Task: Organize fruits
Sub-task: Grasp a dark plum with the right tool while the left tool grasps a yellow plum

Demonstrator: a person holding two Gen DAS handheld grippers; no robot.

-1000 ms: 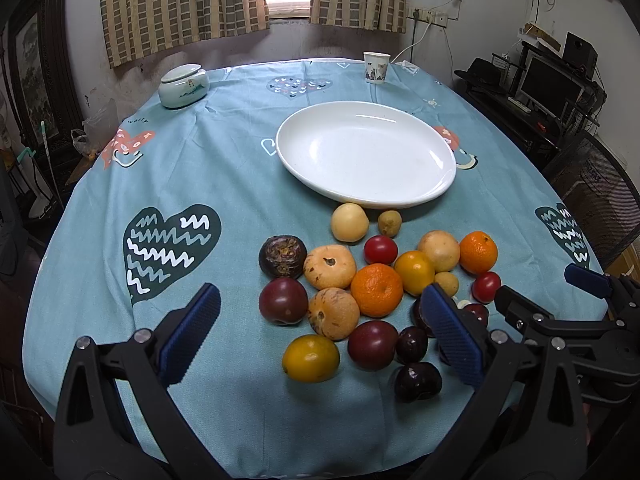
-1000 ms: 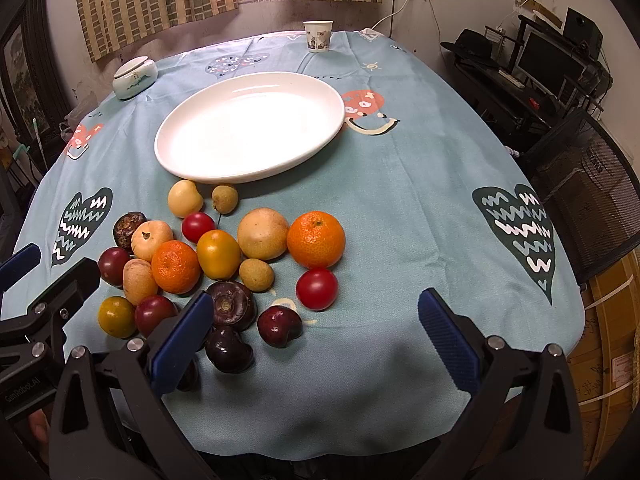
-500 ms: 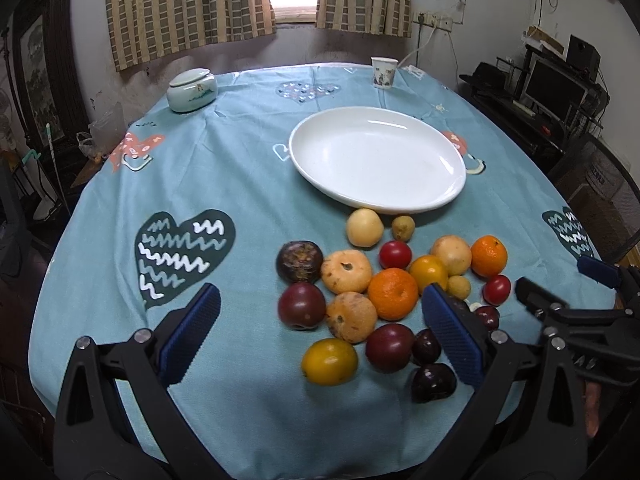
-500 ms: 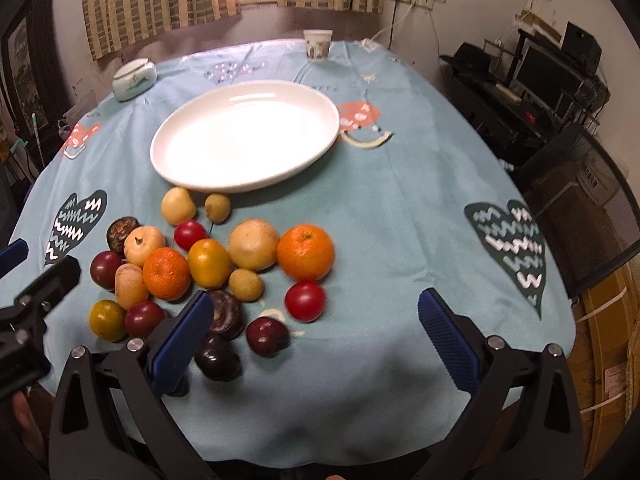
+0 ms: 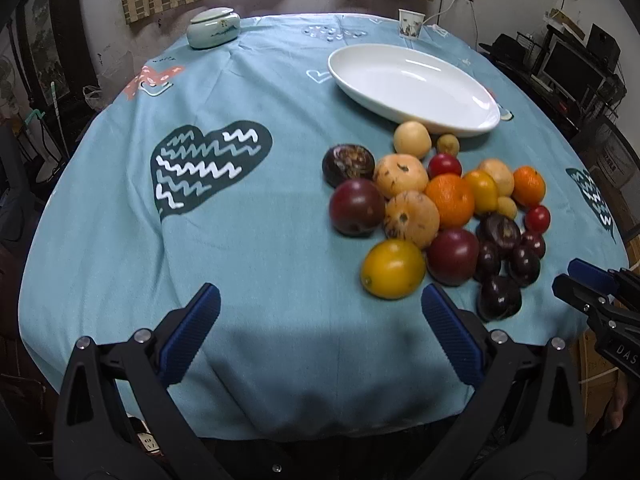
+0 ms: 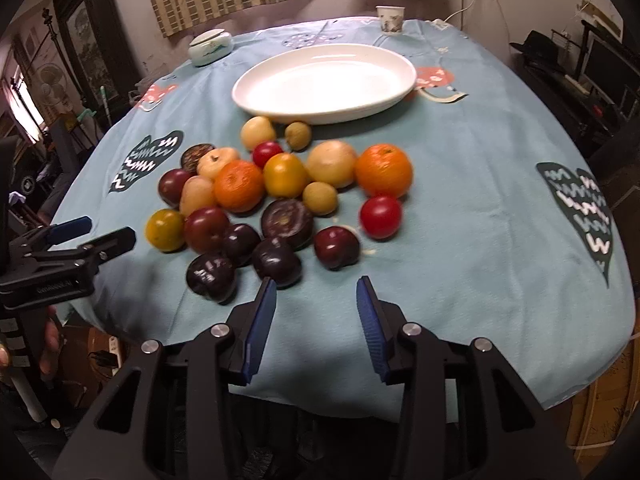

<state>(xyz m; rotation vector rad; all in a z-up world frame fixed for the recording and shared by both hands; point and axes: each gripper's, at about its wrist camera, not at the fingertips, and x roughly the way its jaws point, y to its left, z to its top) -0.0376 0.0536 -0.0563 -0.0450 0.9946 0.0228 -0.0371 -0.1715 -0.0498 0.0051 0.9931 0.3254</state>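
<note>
I have both claws low at the near edge of the desk (image 6: 480, 200), which is covered in a blue cloth. My right claw (image 6: 316, 320) sits at the bottom centre of its view; its jaws have just been closing to a narrow gap, with nothing between them. My left claw (image 5: 316, 344) stands wide apart, empty, over bare cloth at the bottom of its frame.

The fruit pile (image 6: 280, 196) lies in the middle of the right view, packed tight, many pieces touching. The white plate (image 6: 256, 84) waits empty behind it, toward the upper centre.

The nearest piece to my right claw is a dark plum (image 6: 277, 261), just above the left fingertip, pressed against other plums. I judge the risk is there: the narrowed jaws may not span it, and a pad pushed into the cluster could nudge round fruit rolling toward the desk edge. The loose red tomato (image 6: 380, 216) would roll easily too.
</note>
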